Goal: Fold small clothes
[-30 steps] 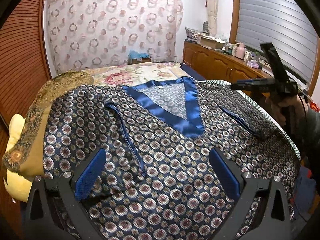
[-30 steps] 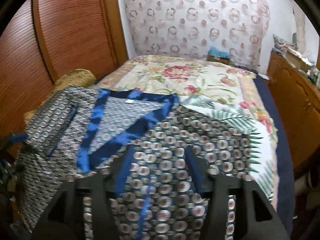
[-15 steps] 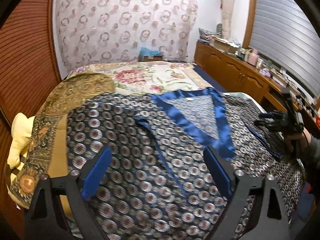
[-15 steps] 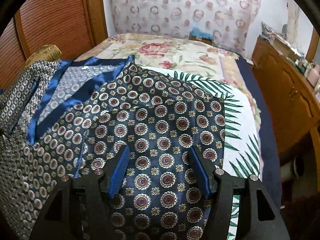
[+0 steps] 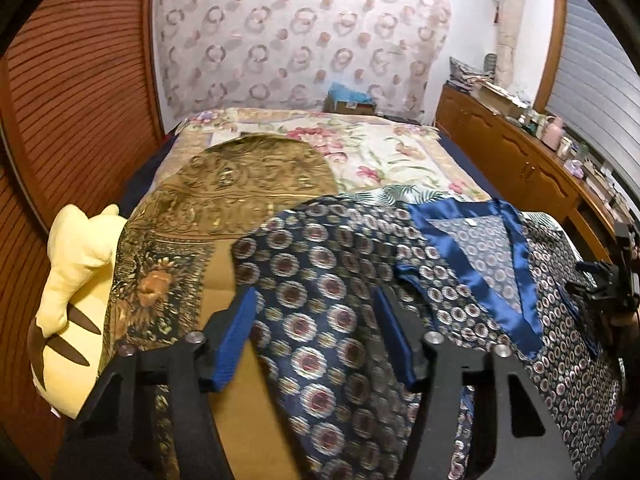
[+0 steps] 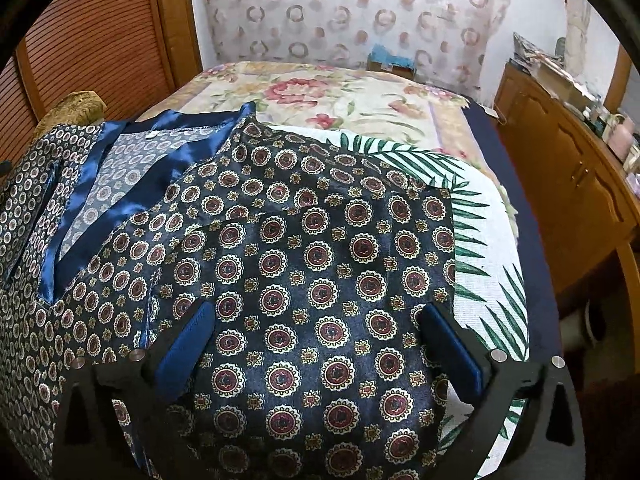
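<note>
A dark blue satin top with a round medallion print and a shiny blue V-neck band [image 5: 516,276] lies spread on the bed. In the left wrist view my left gripper [image 5: 316,332] is open, its blue pads either side of the top's left sleeve [image 5: 312,280]. In the right wrist view my right gripper [image 6: 320,344] is open wide over the top's right sleeve [image 6: 320,256], close above the cloth. The neck band shows at the left there [image 6: 120,208]. The right gripper also shows at the far right of the left wrist view [image 5: 608,284].
A gold patterned cushion [image 5: 240,184] and a yellow plush toy [image 5: 76,264] lie left of the top. A palm-leaf cloth [image 6: 472,240] and floral bedspread [image 6: 340,96] lie under and beyond it. A wooden cabinet [image 6: 568,168] stands at the right, a slatted wooden wall [image 5: 80,92] at the left.
My left gripper has swung left to the top's left sleeve and narrowed somewhat. My right gripper has moved onto the right sleeve and opened wider.
</note>
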Demonstrator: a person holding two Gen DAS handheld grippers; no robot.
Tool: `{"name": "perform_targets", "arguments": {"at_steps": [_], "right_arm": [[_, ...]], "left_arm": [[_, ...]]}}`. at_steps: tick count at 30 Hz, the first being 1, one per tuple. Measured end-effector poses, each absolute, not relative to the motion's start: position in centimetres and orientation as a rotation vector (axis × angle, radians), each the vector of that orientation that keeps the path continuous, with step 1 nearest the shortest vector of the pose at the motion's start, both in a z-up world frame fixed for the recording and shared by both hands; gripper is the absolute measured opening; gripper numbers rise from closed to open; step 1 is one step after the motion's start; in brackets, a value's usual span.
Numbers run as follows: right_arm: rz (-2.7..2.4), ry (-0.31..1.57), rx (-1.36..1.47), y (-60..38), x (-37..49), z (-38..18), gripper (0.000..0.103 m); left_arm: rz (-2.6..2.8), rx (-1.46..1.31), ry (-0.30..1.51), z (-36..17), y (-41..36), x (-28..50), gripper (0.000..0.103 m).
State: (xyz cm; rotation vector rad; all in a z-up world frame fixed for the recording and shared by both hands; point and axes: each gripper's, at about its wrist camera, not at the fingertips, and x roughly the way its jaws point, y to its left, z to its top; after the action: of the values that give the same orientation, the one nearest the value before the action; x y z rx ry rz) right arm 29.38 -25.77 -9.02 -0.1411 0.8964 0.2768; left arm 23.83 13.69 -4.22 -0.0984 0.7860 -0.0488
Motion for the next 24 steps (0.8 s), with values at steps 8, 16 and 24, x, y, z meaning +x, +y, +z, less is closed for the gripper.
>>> {"name": "perform_targets", "arguments": {"at_steps": [8,16,24], "right_arm": [[0.277,0.895,-0.139,-25.8,29.4,-9.1,0.102],[0.282,0.895,-0.136,-27.2,29.4,-7.9,0.09],[0.245,0.92,-0.072,-31.7,31.3,-7.9,0.055]], "left_arm": [[-0.027,-0.118,0.811,-4.3,15.2,25.2,0.044],[-0.031,-0.135,0.842,-4.8,15.9,25.6,0.044],[-0.058,-0.147,0.845,-4.8,15.6,25.7,0.039]]}}
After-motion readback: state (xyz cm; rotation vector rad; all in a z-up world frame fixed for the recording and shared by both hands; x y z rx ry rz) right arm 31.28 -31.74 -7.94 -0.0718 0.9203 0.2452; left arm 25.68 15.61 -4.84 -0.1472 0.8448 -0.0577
